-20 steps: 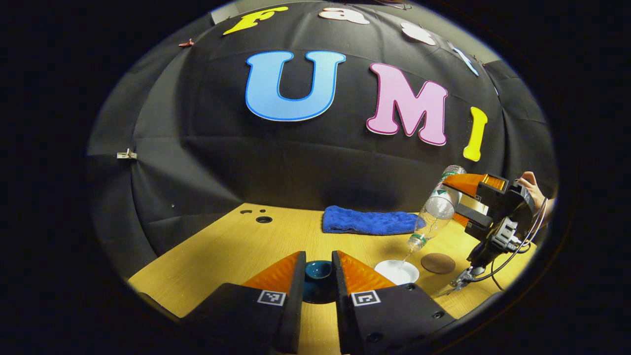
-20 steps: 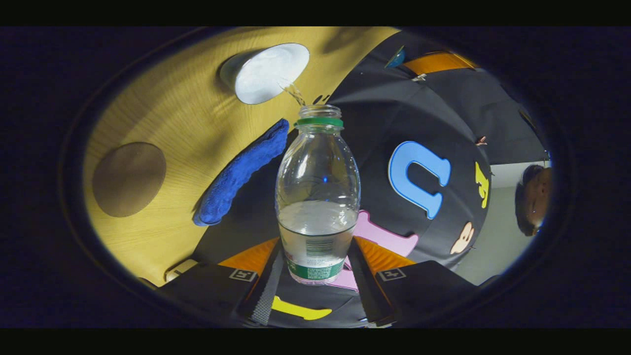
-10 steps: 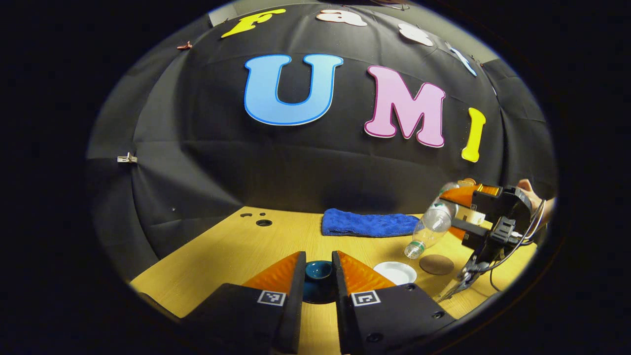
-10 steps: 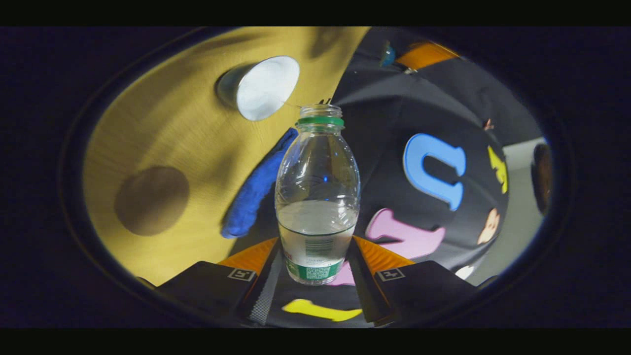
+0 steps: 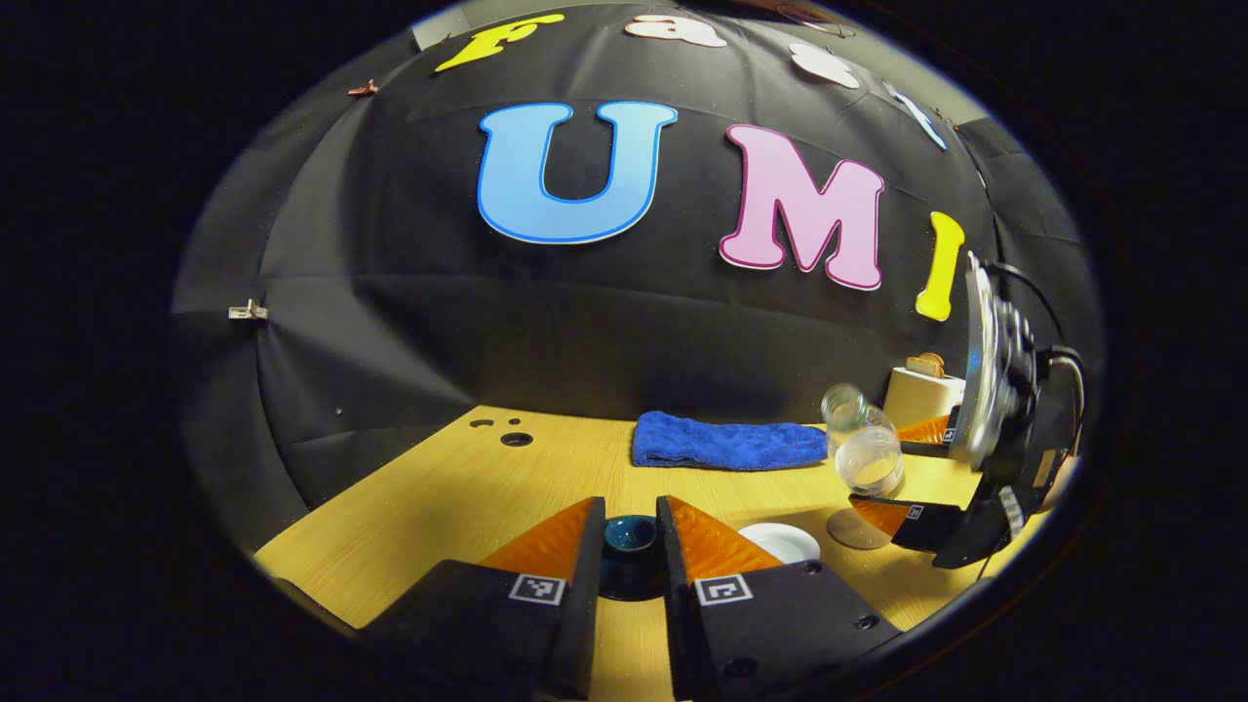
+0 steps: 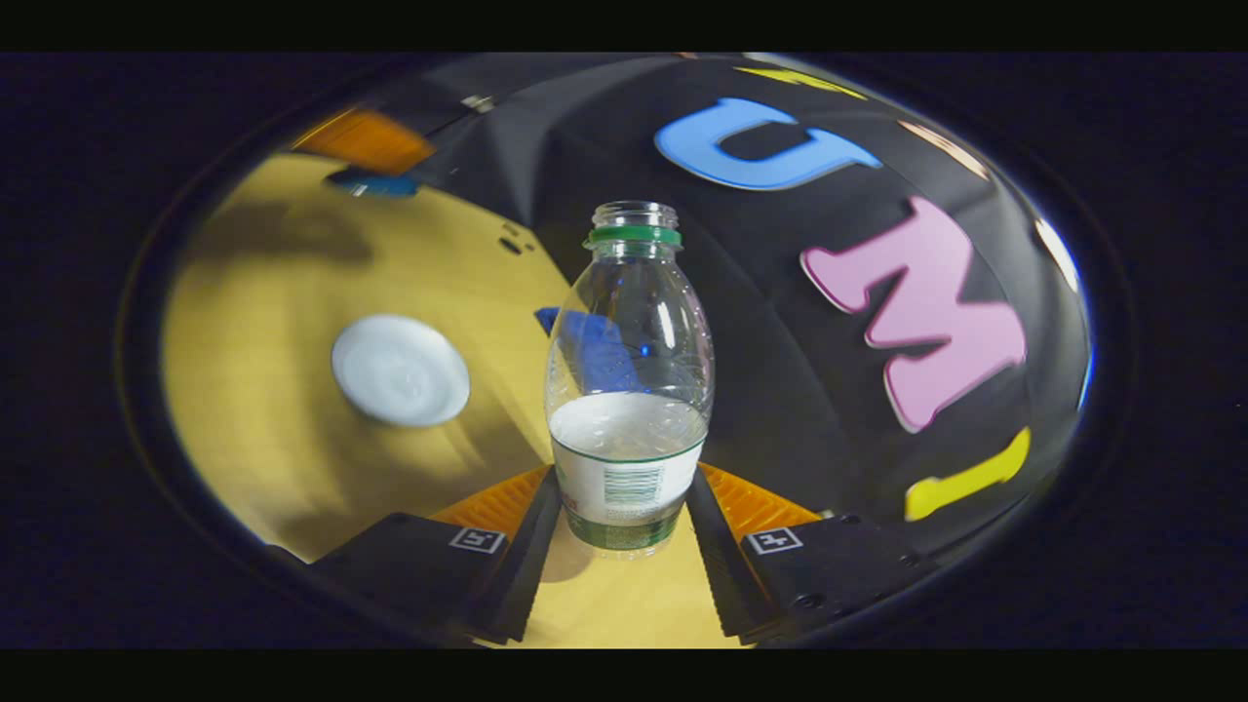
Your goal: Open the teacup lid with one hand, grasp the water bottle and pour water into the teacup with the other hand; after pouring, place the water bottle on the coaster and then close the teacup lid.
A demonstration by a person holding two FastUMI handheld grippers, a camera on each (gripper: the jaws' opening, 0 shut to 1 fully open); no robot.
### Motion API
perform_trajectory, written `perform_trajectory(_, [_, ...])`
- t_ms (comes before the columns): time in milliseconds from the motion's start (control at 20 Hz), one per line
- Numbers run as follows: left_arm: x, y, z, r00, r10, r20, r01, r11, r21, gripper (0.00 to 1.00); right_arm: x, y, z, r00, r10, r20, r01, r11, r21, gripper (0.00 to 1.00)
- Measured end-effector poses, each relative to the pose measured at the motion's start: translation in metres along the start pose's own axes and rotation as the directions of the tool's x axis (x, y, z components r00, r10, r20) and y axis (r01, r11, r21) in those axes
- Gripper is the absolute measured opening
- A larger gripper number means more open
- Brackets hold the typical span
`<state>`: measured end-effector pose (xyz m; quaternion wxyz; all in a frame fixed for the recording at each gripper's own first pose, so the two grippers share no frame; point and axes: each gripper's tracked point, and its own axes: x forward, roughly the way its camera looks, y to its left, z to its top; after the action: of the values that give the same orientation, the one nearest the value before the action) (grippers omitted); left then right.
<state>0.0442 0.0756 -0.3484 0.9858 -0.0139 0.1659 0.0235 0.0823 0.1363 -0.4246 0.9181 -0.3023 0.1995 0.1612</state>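
Wood, cloth, clear plastic and glaze

The table (image 5: 468, 487) is pale wood grain with a smooth, faintly shiny top. The towel (image 5: 726, 444) is thick, fuzzy blue cloth. The water bottle (image 6: 629, 380) is clear glossy plastic with a paper-like label band. The teacup (image 5: 778, 541) looks smooth and white, the lid (image 5: 629, 536) a glossy dark blue glaze. The coaster (image 5: 850, 531) is dull, matt brown.

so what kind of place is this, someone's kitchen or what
Not a kitchen, more likely a staged recording booth: a black cloth wall hangs behind a bare wooden table, with a few props laid out, a blue towel, a teacup and a coaster.
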Motion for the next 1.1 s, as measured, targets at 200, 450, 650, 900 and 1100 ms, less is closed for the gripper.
perform_trajectory(200, [0.005, -0.016, 0.006, 1.000, -0.028, 0.005, 0.028, 1.000, 0.003, 0.34, 0.005, 0.001, 0.008, 0.997, 0.015, 0.071, -0.042, 0.923, 0.383, 0.74])
perform_trajectory(450, [0.010, -0.032, 0.010, 0.999, -0.043, 0.006, 0.042, 0.999, 0.008, 0.38, 0.009, 0.003, 0.008, 0.993, -0.016, 0.118, -0.062, 0.775, 0.628, 0.74])
perform_trajectory(650, [0.014, -0.041, 0.009, 0.999, -0.050, 0.004, 0.050, 0.999, 0.004, 0.38, 0.004, 0.007, 0.015, 0.994, -0.011, 0.105, -0.064, 0.727, 0.683, 0.74])
perform_trajectory(900, [0.017, -0.051, 0.002, 0.998, -0.054, -0.011, 0.054, 0.999, -0.008, 0.38, 0.008, 0.015, 0.006, 0.996, 0.021, 0.089, -0.076, 0.729, 0.680, 0.74])
perform_trajectory(1100, [0.017, -0.057, -0.002, 0.998, -0.056, -0.018, 0.056, 0.998, 0.003, 0.34, 0.006, 0.021, 0.002, 0.996, 0.040, 0.084, -0.087, 0.718, 0.691, 0.75])
